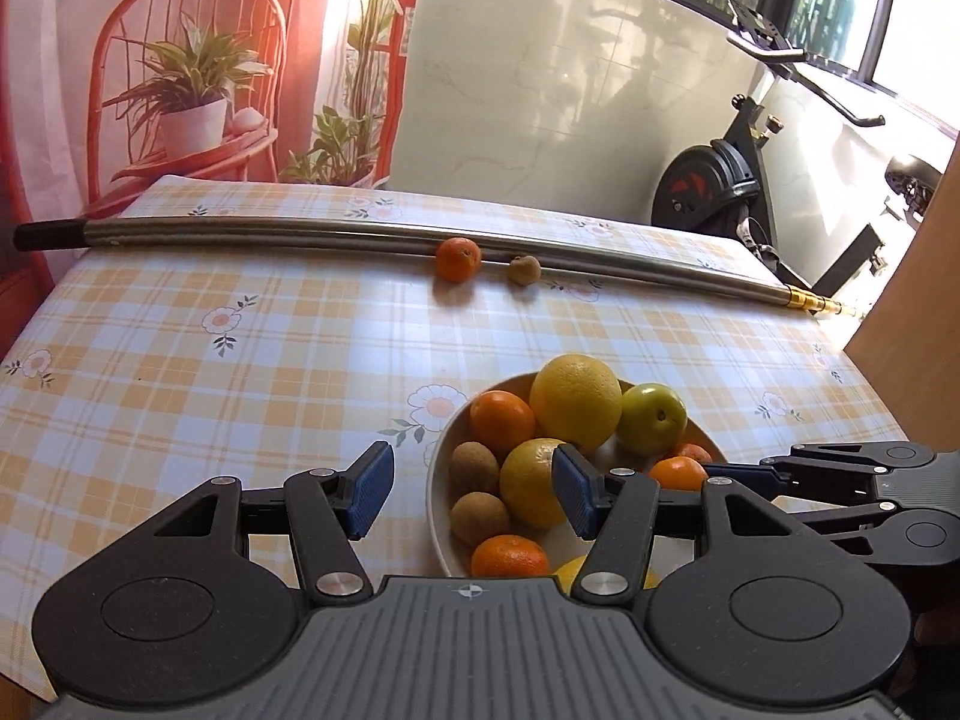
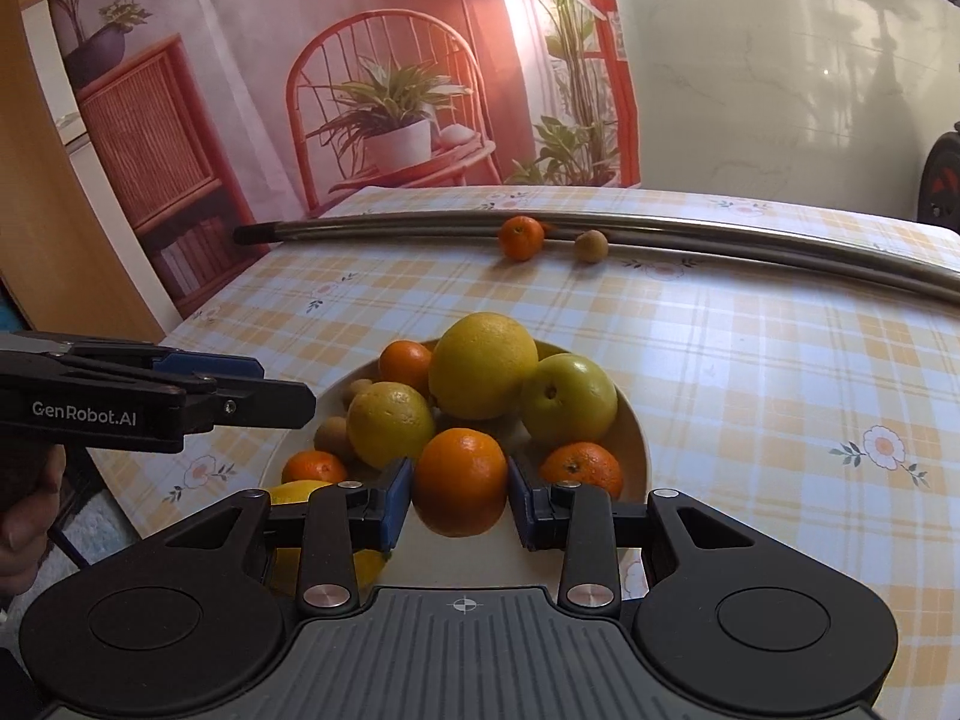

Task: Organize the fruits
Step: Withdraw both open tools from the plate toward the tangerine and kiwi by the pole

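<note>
A white bowl (image 2: 637,438) on the checked tablecloth holds a large yellow citrus (image 2: 483,365), a green apple (image 2: 567,399), a lemon (image 2: 390,423), mandarins and kiwis. My right gripper (image 2: 461,501) is shut on an orange (image 2: 461,480), held just above the bowl's near side. My left gripper (image 1: 472,492) stands open over the bowl's (image 1: 435,480) left rim with nothing between its pads. It shows side-on at the left of the right wrist view (image 2: 282,387). A loose mandarin (image 1: 458,259) and a loose kiwi (image 1: 524,270) lie at the far side of the table.
A long metal pole (image 1: 360,234) lies across the far part of the table, right behind the two loose fruits. An exercise bike (image 1: 720,192) stands beyond the table's right end. A wooden panel (image 1: 918,330) rises at the right. A printed backdrop hangs behind.
</note>
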`<state>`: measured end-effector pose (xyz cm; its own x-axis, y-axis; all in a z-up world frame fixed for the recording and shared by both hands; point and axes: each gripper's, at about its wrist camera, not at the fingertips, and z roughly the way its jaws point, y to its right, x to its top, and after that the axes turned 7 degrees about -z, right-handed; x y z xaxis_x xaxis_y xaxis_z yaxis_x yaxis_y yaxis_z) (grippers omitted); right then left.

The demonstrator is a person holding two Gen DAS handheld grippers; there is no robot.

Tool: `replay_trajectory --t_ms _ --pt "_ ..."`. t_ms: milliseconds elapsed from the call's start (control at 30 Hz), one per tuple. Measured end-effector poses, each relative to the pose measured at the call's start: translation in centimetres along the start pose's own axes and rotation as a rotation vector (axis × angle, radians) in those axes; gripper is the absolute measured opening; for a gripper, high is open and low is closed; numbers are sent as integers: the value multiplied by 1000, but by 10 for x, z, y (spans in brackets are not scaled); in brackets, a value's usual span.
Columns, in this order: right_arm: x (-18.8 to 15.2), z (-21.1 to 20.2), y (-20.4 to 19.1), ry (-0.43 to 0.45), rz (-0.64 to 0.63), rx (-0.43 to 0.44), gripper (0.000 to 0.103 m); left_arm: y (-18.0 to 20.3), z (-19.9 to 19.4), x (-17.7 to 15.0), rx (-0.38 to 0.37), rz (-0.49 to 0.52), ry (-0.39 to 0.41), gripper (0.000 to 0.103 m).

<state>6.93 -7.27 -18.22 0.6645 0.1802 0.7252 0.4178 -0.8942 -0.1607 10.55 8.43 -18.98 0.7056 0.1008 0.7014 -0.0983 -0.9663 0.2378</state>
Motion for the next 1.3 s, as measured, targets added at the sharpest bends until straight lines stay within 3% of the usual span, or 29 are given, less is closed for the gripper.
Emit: replay_trajectory --t_ms 333,533,967,1300 --pt "11 18 -8 -48 -21 41 32 -3 -4 -2 49 -27 51 60" --pt "15 30 -2 -48 -36 -23 32 -6 -2 -5 43 -41 44 60" --pt "12 49 -5 -58 -115 -63 32 -5 1 -12 31 -60 28 60" --pt "-3 29 3 7 -26 -43 37 -2 3 -18 31 -74 14 60"
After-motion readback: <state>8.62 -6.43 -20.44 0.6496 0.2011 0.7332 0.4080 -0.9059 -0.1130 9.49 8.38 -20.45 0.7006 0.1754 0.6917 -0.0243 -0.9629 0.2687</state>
